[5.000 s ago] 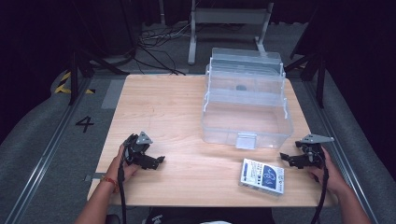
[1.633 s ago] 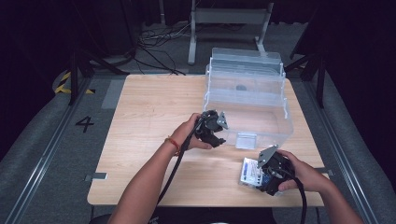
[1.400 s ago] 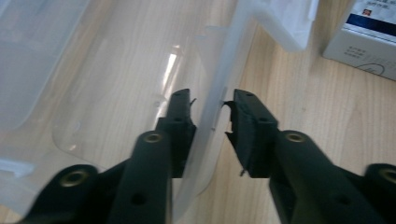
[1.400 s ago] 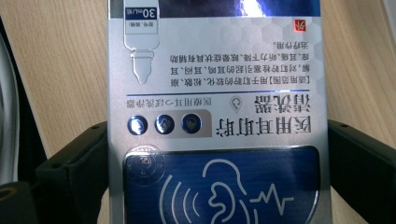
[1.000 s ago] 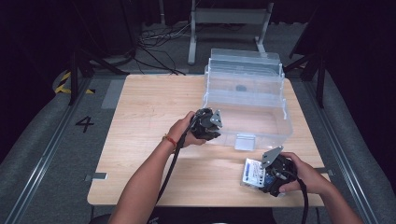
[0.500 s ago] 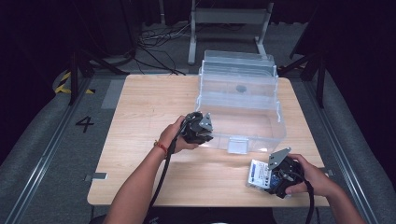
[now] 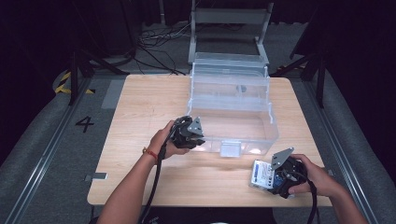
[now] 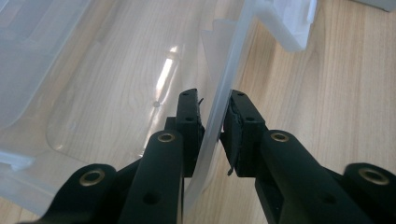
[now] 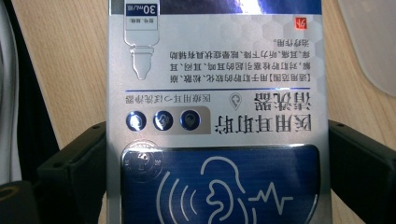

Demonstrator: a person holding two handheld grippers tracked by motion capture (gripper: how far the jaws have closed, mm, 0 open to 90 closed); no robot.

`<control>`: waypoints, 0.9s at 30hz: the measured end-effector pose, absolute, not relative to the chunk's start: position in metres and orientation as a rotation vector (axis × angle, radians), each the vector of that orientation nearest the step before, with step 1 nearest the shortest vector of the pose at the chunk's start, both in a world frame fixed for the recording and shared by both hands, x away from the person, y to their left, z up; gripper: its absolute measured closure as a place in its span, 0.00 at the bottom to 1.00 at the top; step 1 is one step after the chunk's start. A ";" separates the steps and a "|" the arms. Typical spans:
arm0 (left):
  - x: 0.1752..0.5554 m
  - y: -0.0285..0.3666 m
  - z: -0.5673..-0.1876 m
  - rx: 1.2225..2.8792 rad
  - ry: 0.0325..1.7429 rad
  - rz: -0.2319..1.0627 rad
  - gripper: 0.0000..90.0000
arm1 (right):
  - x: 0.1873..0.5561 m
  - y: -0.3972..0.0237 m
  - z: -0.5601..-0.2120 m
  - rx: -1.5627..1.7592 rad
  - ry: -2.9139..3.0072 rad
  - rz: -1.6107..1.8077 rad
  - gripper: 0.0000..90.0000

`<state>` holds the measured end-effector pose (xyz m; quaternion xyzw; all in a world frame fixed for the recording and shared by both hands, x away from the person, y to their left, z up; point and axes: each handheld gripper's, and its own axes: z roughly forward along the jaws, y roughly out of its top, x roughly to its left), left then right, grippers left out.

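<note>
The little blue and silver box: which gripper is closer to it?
Right. The right gripper has its jaws on either side of the little box, at the table's near edge. The left gripper is away, clamped on the clear bin's wall.

"30 mL" on the box (image 9: 217, 93); "4" on the floor (image 7: 85, 124)

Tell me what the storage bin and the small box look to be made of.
Storage bin: clear, glossy plastic by the look; the table grain shows through its wall. Small box: apparently printed cardboard with a shiny, foil-like silver and blue finish; light glints off its face.
</note>
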<state>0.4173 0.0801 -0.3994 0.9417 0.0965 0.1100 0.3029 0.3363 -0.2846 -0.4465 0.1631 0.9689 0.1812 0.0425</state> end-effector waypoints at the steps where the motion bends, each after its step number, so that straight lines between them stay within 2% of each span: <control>1: 0.415 0.083 -0.399 2.500 0.265 0.292 0.85 | 0.336 -0.285 -0.447 0.494 2.965 0.555 0.06; 16: 0.401 0.097 -0.400 2.463 0.291 0.321 0.83 | 0.338 -0.293 -0.446 0.501 2.963 0.563 0.06; 27: 0.386 0.121 -0.387 2.380 0.335 0.361 0.65 | 0.335 -0.300 -0.439 0.493 2.947 0.586 0.06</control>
